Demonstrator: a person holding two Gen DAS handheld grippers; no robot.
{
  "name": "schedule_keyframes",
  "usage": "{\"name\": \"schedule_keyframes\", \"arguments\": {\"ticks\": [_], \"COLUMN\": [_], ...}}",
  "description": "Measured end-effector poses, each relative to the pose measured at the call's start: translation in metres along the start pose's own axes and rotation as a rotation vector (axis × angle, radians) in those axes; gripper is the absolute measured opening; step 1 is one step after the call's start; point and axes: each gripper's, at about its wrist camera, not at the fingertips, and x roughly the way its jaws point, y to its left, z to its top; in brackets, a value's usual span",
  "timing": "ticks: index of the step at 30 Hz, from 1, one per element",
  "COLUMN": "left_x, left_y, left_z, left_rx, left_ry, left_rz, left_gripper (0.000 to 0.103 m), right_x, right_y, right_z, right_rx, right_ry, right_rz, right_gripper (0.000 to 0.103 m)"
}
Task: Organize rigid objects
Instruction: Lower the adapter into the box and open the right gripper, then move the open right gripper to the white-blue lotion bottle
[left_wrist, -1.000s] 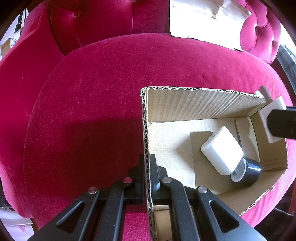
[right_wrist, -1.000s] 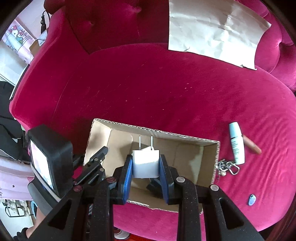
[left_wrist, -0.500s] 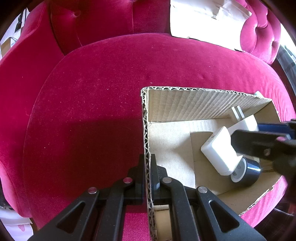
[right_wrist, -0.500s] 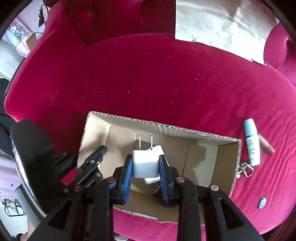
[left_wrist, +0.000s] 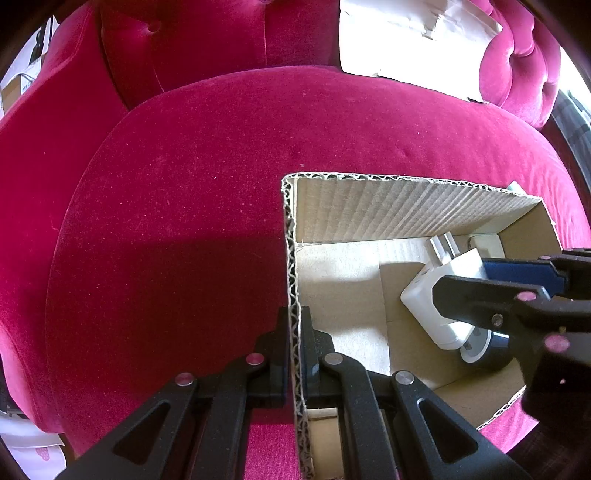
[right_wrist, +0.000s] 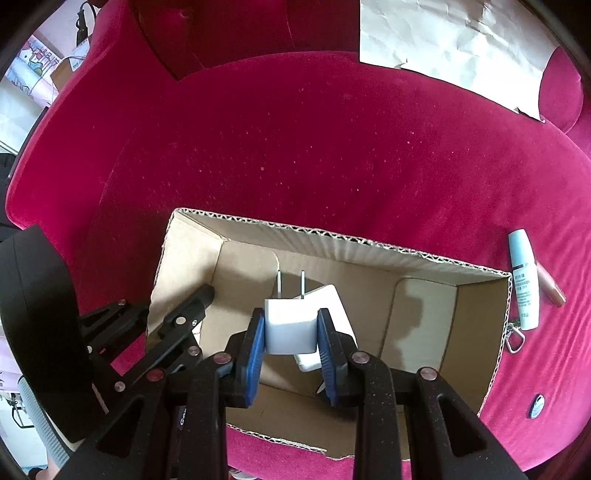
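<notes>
On a red velvet sofa (right_wrist: 314, 147), the right gripper (right_wrist: 291, 334) is lowering a white plug (right_wrist: 290, 328) into an open cardboard box (right_wrist: 369, 245), its blue pads (right_wrist: 256, 347) flanking the plug's sides and its jaws having just been easing apart, so the hold is loosening while the plug, prongs pointing away, is hanging above a larger white charger (left_wrist: 436, 310) that is lying on the box floor against a dark roll of tape (left_wrist: 487, 350). The left gripper (left_wrist: 295, 343) is clamping shut on the box's near wall, steadying it on the soft cushion. The likeliest mishap is the plug landing on the charger's sloped face rather than on bare cardboard, then sliding or tipping, prongs first, into the tape. A second risk is one pad dragging the plug upward if the jaws are not opening fully before the hand is rising, flicking it against the wall or out of the box. The cushion is giving, so any push from the right hand could be tilting the box against the left grip. Still waiting outside the box, to its right, are a white tube (right_wrist: 522, 280), a pink stick (right_wrist: 550, 288), a key clip (right_wrist: 515, 339) and a small blue tag (right_wrist: 535, 406).
</notes>
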Motion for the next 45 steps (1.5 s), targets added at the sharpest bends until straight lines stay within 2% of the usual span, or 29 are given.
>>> {"name": "schedule_keyframes", "arguments": {"ticks": [2, 4, 9, 19, 30, 36, 45], "left_x": [0.000, 0.000, -0.001, -0.002, -0.003, -0.003, -0.004], "left_y": [0.000, 0.000, 0.002, 0.004, 0.002, 0.002, 0.000], "left_z": [0.000, 0.001, 0.002, 0.002, 0.003, 0.003, 0.004], "left_rx": [0.001, 0.000, -0.005, -0.007, -0.008, -0.002, 0.000], "left_ry": [0.000, 0.000, 0.001, 0.000, 0.003, 0.003, 0.004], "left_rz": [0.001, -0.001, -0.002, -0.001, 0.001, 0.002, 0.004], "left_gripper": [0.003, 0.003, 0.003, 0.003, 0.003, 0.003, 0.003], "right_x": [-0.002, -0.004, -0.009, -0.013, -0.038, -0.057, -0.082], "right_y": [-0.001, -0.001, -0.007, -0.017, -0.022, -0.035, -0.078], "right_z": [-0.002, -0.002, -0.003, -0.004, -0.018, -0.016, -0.012], "right_rx": [0.003, -0.004, 0.000, -0.008, -0.076, -0.057, 0.011], "right_ry": [-0.006, -0.016, -0.031, -0.033, -0.088, -0.133, -0.199], "right_rz": [0.013, 0.009, -0.027, -0.076, -0.129, -0.124, -0.138], "right_gripper": [0.031, 0.052, 0.075, 0.101, 0.103, 0.103, 0.103]}}
